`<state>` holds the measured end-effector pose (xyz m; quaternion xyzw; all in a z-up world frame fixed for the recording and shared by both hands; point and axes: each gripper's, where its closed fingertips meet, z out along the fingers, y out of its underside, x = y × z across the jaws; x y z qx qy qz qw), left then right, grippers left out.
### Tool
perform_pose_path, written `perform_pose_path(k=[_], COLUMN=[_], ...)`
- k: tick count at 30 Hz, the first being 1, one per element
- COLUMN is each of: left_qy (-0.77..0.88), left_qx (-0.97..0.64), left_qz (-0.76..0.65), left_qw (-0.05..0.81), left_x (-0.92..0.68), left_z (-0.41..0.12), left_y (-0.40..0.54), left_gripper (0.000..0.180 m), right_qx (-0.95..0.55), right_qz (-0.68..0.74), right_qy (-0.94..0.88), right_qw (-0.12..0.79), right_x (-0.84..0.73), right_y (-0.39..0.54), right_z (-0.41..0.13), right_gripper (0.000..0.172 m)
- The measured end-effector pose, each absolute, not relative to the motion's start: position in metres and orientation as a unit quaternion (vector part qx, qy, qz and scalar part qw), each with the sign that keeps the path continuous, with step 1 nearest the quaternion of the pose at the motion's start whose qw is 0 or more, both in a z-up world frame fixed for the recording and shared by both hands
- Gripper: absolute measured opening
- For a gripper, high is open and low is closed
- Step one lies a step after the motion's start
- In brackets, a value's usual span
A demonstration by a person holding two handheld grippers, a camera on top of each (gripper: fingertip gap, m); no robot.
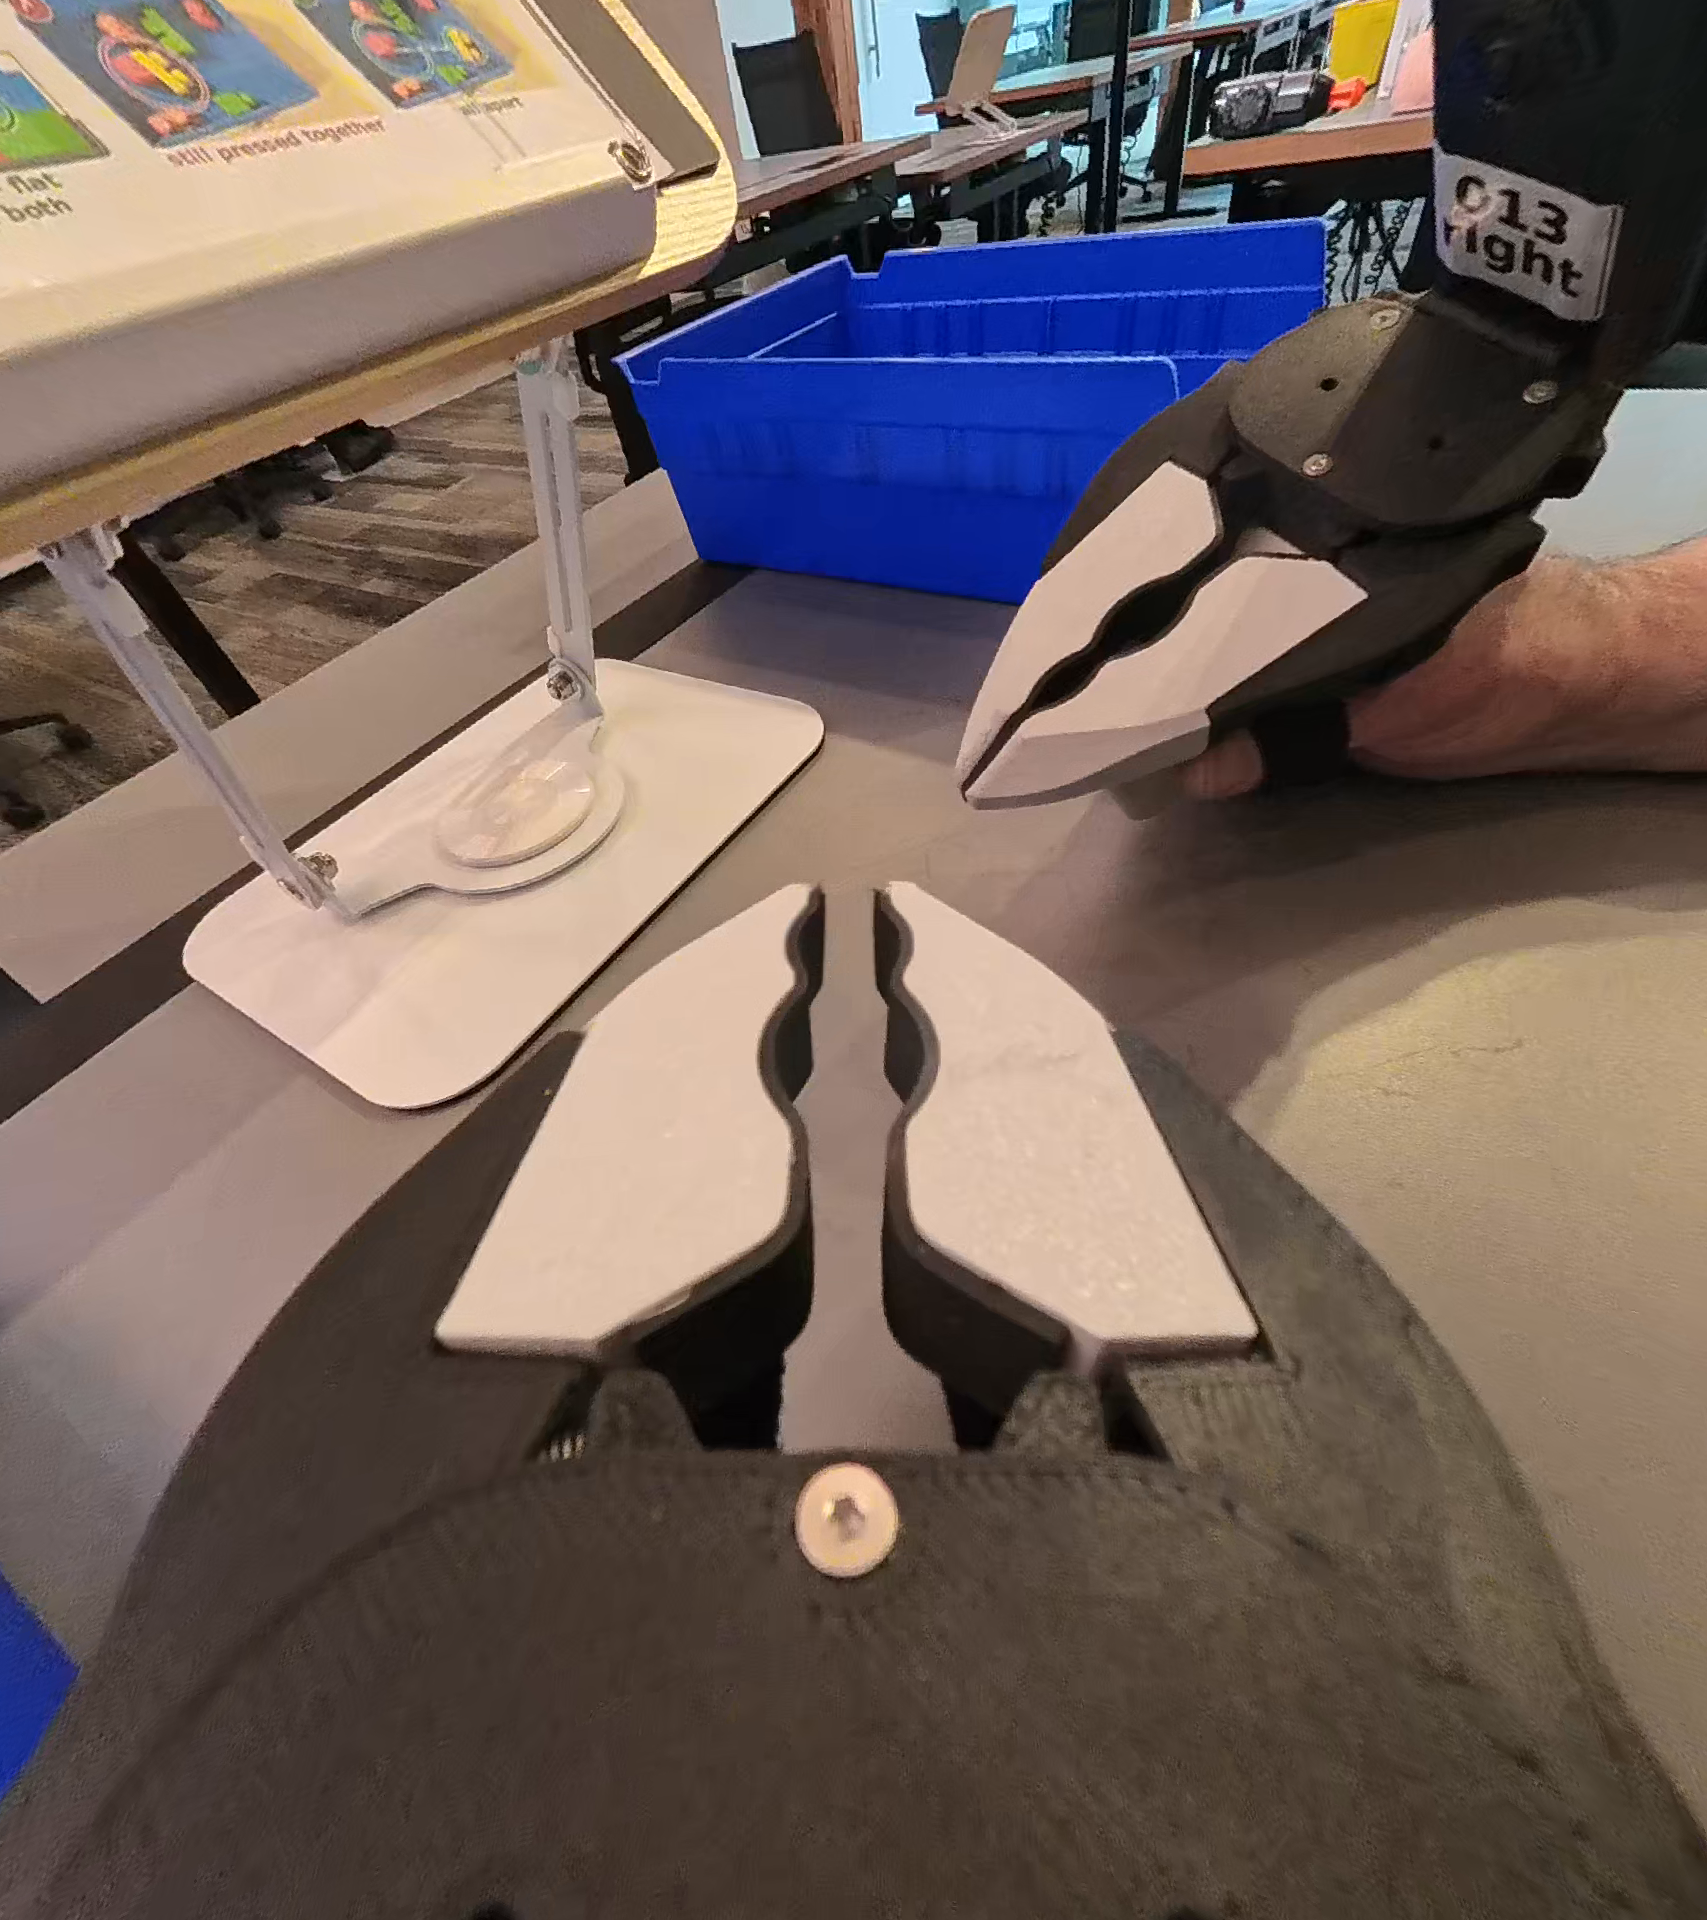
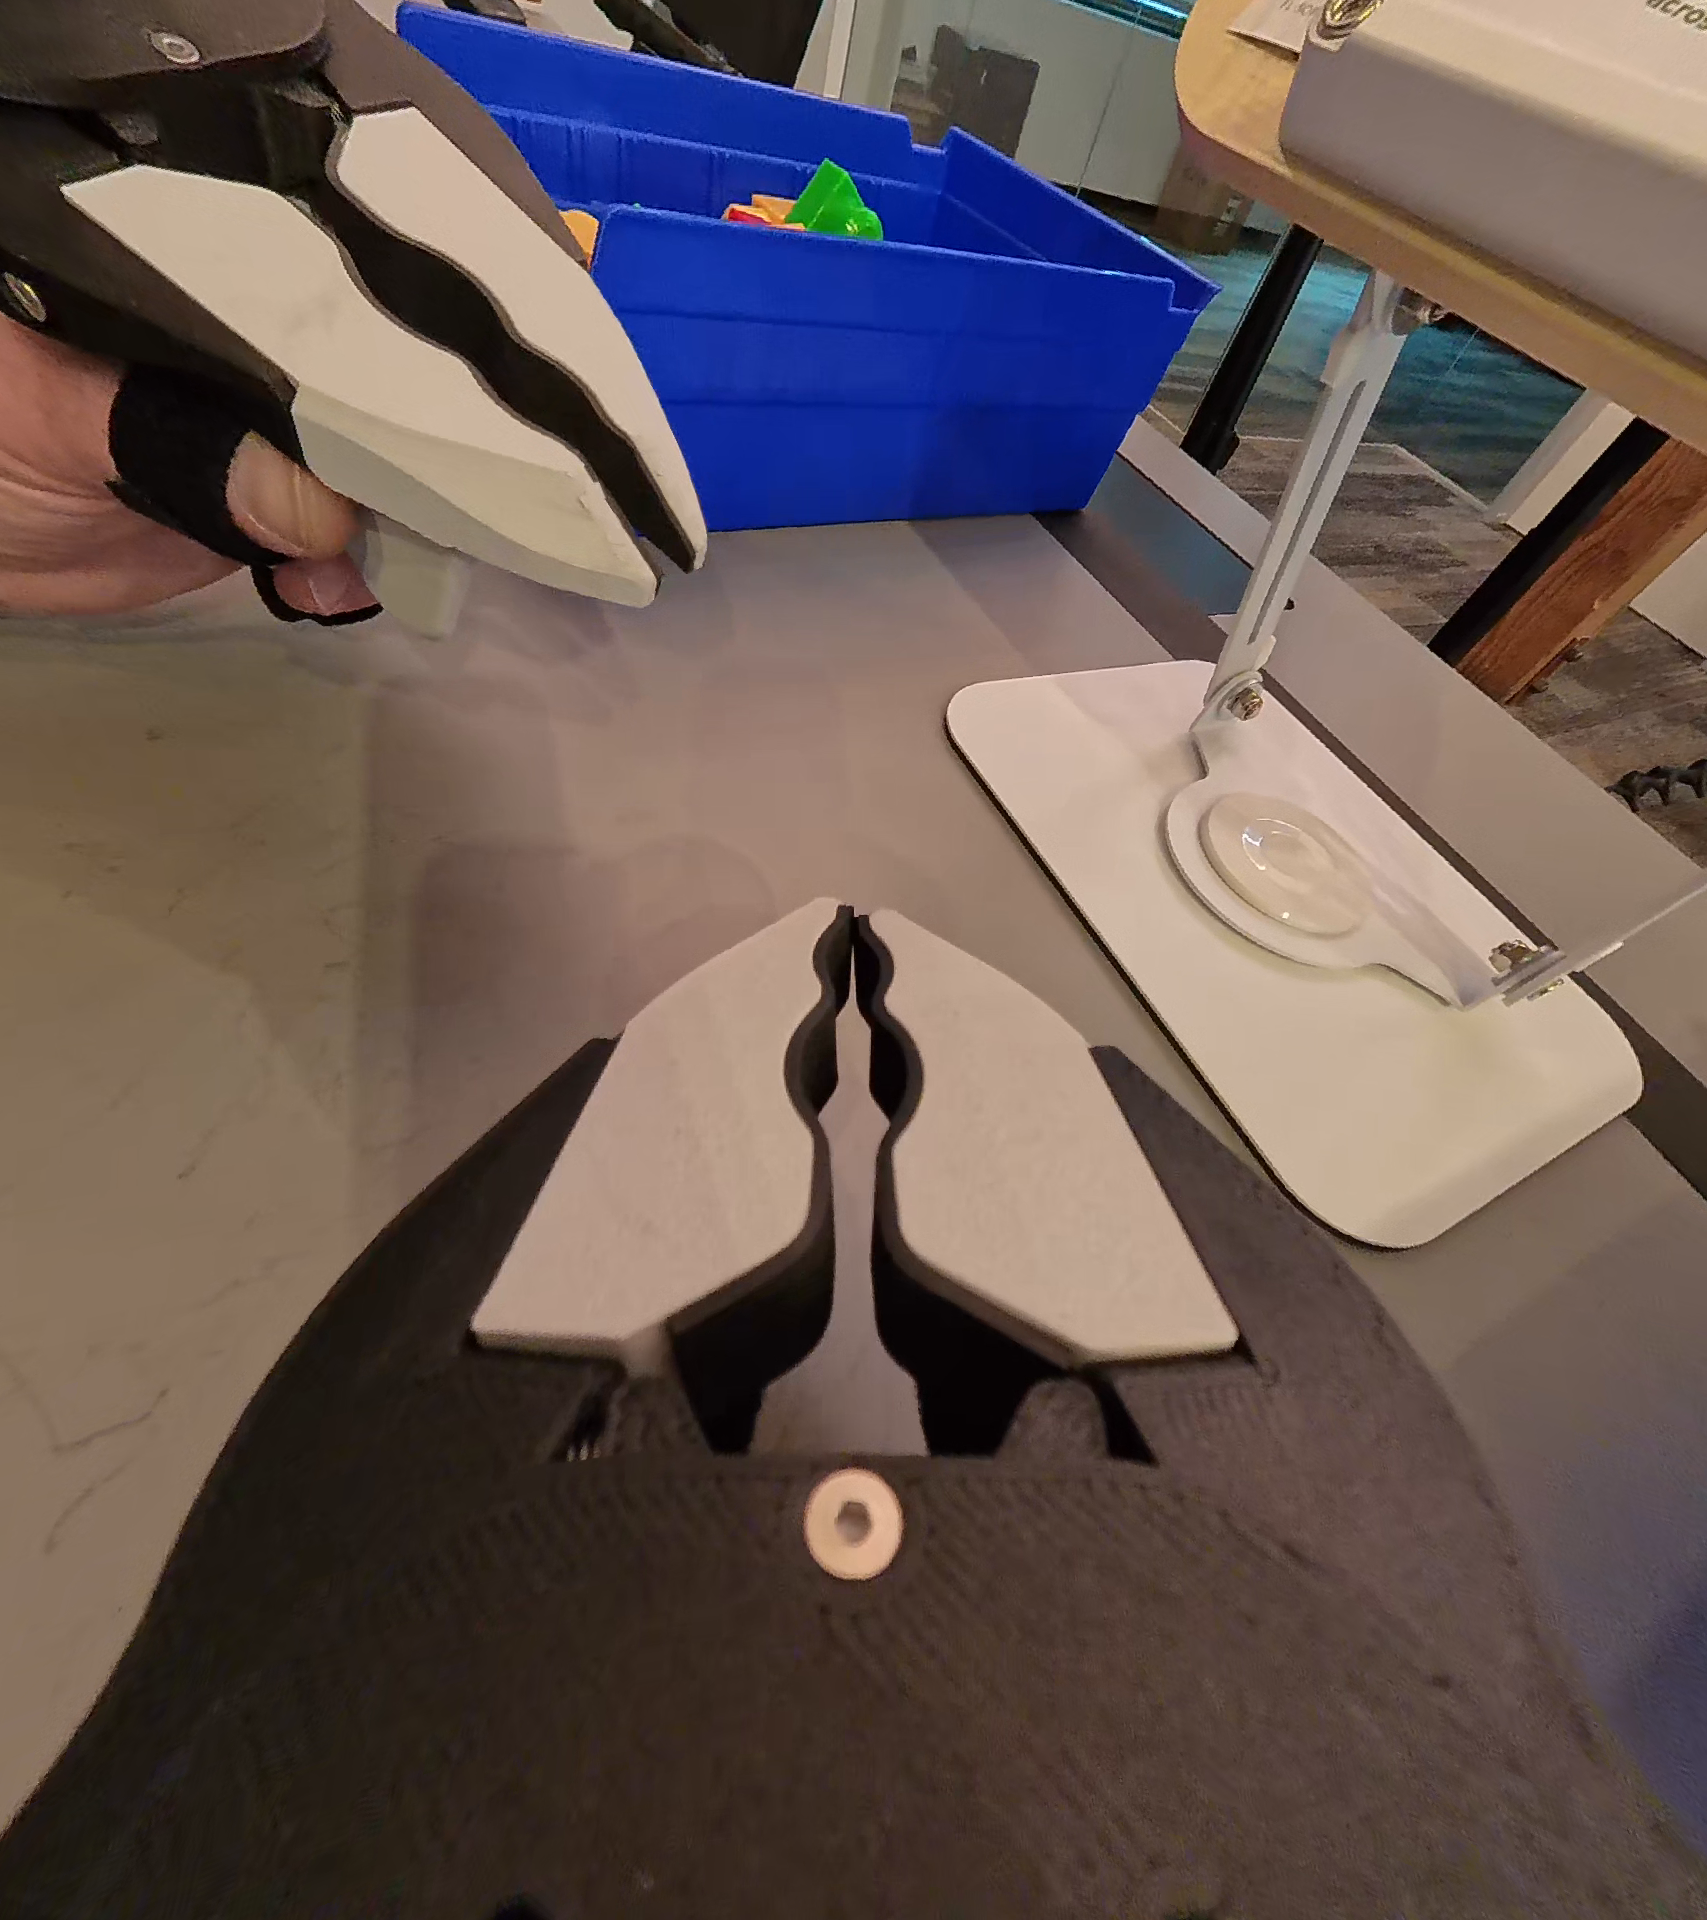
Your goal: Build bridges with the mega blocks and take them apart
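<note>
— Two claws, nothing held: left gripper (image 1: 849, 894) a little apart, right gripper (image 2: 851, 920) closed together on air, both over the bare table (image 2: 205, 935).

— Blocks?

— Far off in the blue bin (image 2: 890, 343); a green block (image 2: 833, 203) shows. Best spread the fingers before reaching in.

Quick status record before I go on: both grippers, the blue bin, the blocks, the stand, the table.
left gripper: slightly open, nothing between its fingers, over the table
right gripper: tips shut, holding nothing
blue plastic bin: at the far side of the table, beyond both grippers
coloured plastic blocks: green, red and orange pieces inside the bin
white metal stand: flat base on the table, holds a tilted instruction board
grey table: no blocks on its visible part
</note>
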<state>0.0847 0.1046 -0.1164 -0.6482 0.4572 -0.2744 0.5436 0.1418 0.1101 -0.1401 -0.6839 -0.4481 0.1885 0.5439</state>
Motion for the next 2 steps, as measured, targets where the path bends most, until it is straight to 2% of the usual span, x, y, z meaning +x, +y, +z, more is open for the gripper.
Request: perform_pose_path(k=[2], left_qy=[0.455], left_qx=[-0.650], left_qz=[-0.273], left_qw=[0.544], left_x=[0.0844], left_z=[-0.1167], left_y=[0.1056], left_gripper=[0.013], right_qx=[-0.684], right_qz=[0.189], right_qy=[-0.448], right_qw=[0.544], right_x=[0.1421], right_y=[0.1099], right_z=[-0.1399], right_gripper=[0.000])
